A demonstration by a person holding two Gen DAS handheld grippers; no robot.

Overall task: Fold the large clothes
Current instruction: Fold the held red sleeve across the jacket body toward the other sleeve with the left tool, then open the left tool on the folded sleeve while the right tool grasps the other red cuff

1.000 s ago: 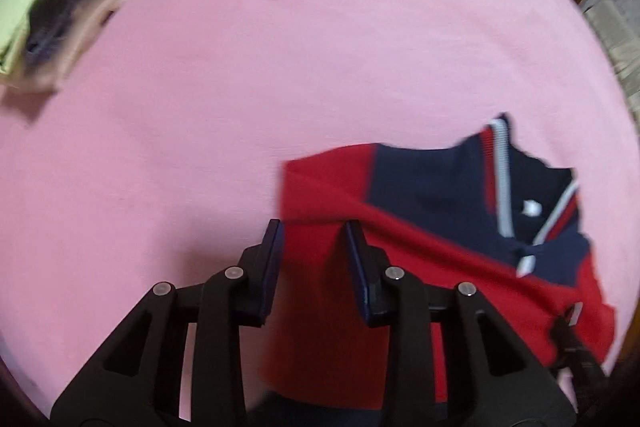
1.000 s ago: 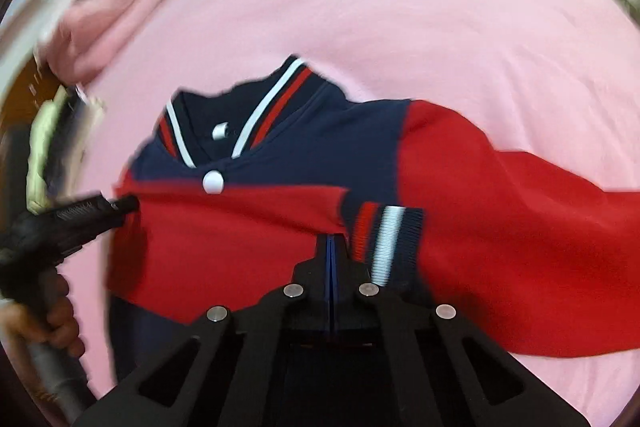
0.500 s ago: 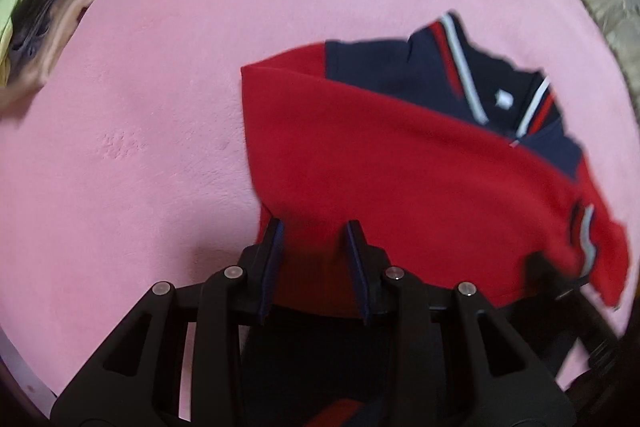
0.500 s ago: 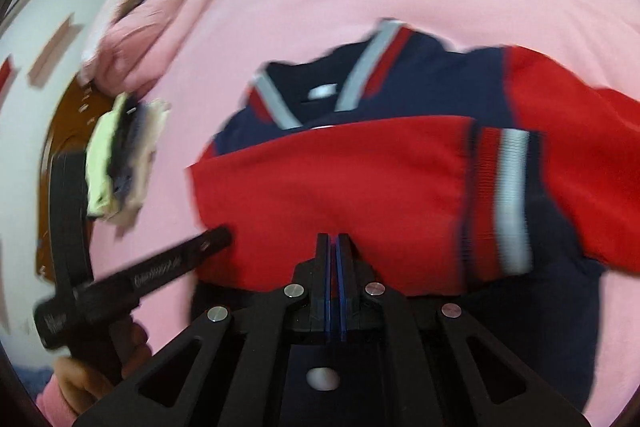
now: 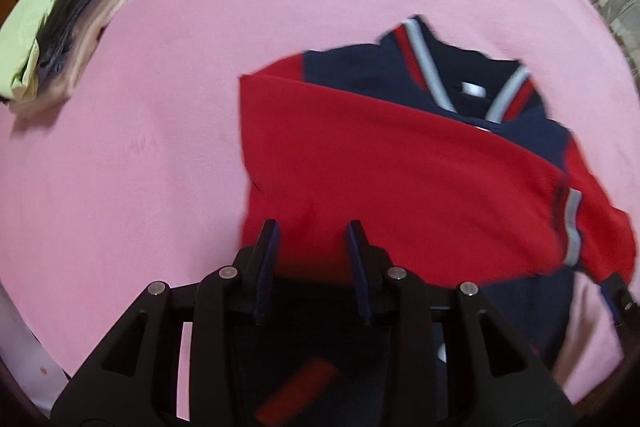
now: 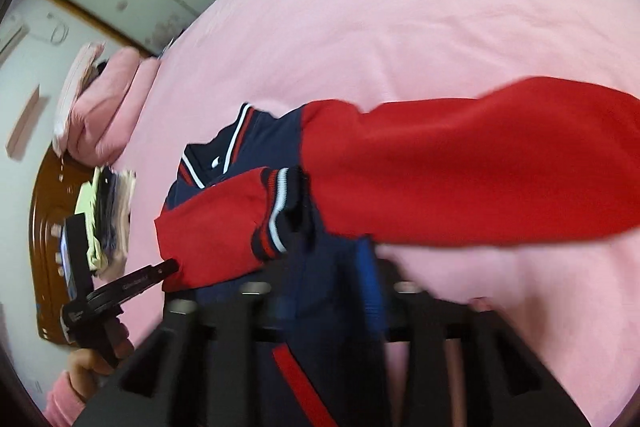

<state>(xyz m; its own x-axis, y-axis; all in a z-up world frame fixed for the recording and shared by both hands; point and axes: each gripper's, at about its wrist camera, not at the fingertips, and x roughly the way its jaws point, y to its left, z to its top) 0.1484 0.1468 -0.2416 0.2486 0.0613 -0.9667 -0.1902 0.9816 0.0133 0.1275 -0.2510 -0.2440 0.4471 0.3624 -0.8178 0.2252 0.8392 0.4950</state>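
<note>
A stack (image 5: 60, 39) of folded clothes sits at ten o'clock on the bed (image 5: 280, 7), out of the way. The jacket (image 5: 400, 179) lies centre-right, one sleeve (image 5: 420, 195) folded across its chest. The left claw (image 5: 312, 243) stands apart over that sleeve's edge. The right claw (image 6: 332, 279) has just been opening, nothing gripped. Only its view shows the other sleeve (image 6: 480, 167) outstretched, probably next to fold.

Red-navy jacket (image 6: 460, 163), pink bedspread (image 6: 400, 7), folded clothes stack (image 6: 110, 219)
</note>
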